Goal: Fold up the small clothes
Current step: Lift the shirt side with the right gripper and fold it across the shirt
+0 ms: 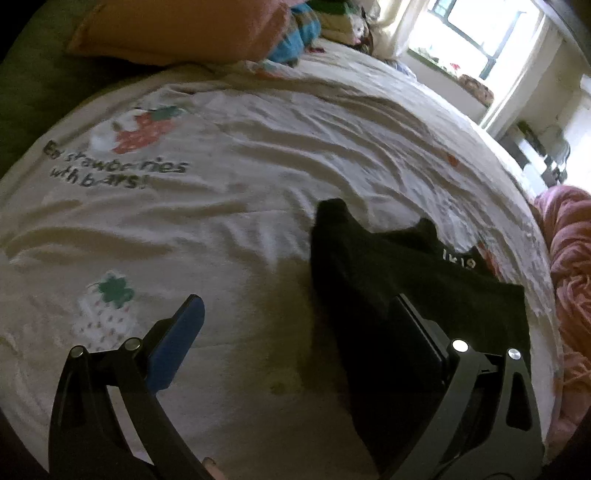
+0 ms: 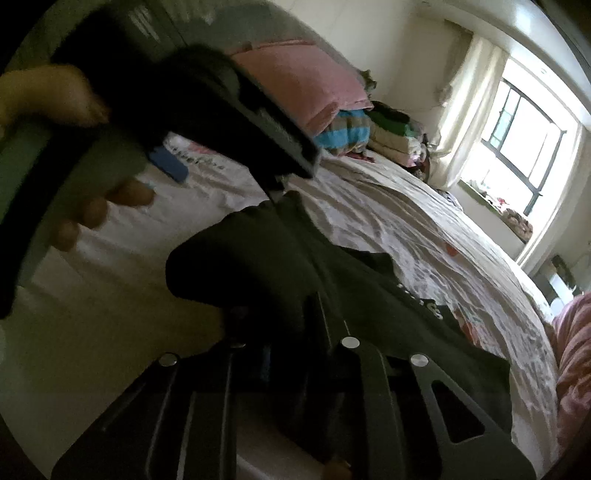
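Left gripper jaws wide (nothing held), right gripper jaws pinching black garment.

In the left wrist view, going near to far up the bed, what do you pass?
Left gripper with jaws apart → black garment → strawberry-print sheet → orange pillow → bright window.

Left gripper gapes; right gripper clamped.
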Available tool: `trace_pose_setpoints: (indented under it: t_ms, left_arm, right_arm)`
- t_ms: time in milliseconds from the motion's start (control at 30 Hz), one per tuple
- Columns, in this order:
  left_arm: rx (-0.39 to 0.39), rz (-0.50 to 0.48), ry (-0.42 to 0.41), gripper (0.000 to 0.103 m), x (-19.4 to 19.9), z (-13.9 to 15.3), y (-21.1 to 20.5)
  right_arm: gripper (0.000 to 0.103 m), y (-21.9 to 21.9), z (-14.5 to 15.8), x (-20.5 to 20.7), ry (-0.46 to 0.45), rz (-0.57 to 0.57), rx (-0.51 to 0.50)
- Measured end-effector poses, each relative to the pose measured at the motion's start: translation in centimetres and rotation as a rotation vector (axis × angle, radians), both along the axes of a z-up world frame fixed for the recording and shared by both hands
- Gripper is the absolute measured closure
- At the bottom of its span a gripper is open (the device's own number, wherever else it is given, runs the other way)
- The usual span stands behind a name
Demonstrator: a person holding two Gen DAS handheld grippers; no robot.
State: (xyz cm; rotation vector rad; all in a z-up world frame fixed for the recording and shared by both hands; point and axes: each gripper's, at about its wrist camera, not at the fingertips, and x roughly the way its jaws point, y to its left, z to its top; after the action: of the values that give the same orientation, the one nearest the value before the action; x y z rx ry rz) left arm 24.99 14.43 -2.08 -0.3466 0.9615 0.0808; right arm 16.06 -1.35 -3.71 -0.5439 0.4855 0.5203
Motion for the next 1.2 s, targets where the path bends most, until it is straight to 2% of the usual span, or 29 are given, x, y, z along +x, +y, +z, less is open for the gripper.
trace_pose_setpoints:
  t_ms: [233, 267, 300, 400, 567, 633, 833, 1200]
  left_arm:
    - [-0.076, -0.04, 0.053, 0.01, 2.0, -0.9, -2.5]
    - [-0.084, -0.045, 0.04, 0.016, 1.9, -0.7, -2.8]
    - [-0.103, -0.065, 0.023, 0.031, 1.8, -0.4, -3.4]
    - [-0.127, -0.097, 0.003, 0.058, 1.7, 0.4, -4.9]
    - [-0.124, -0.13, -0.04, 0.078, 1.1, 2.5, -7.3]
    - [-0.098, -0.155, -0.057, 0.082, 1.0, 3.6, -8.5]
    - [-0.064, -0.193, -0.101, 0.083, 0.4, 6.5, -11.3]
    - [-0.003, -0.257, -0.123, 0.083, 0.1, 8.9, -16.4]
  right_arm:
    - [0.089, -2.3, 1.4, -0.7, -0.025, -0.022, 0.057]
    - [0.089, -2.6, 1.6, -0.7, -0.025, -0.025, 0.064]
    - [0.089, -2.9, 1.8, -0.9, -0.029, -0.03, 0.072]
    - [0.089, -3.9, 2.3, -1.1, -0.027, -0.048, 0.104]
    - [0.09, -5.8, 3.3, -1.4, -0.034, -0.082, 0.152]
    - [0.09, -6.6, 3.7, -1.4, -0.032, -0.101, 0.179]
    - [0.09, -9.4, 5.5, -2.1, -0.063, -0.143, 0.255]
    - [0.09, -14.4, 6.8, -2.6, -0.062, -0.22, 0.333]
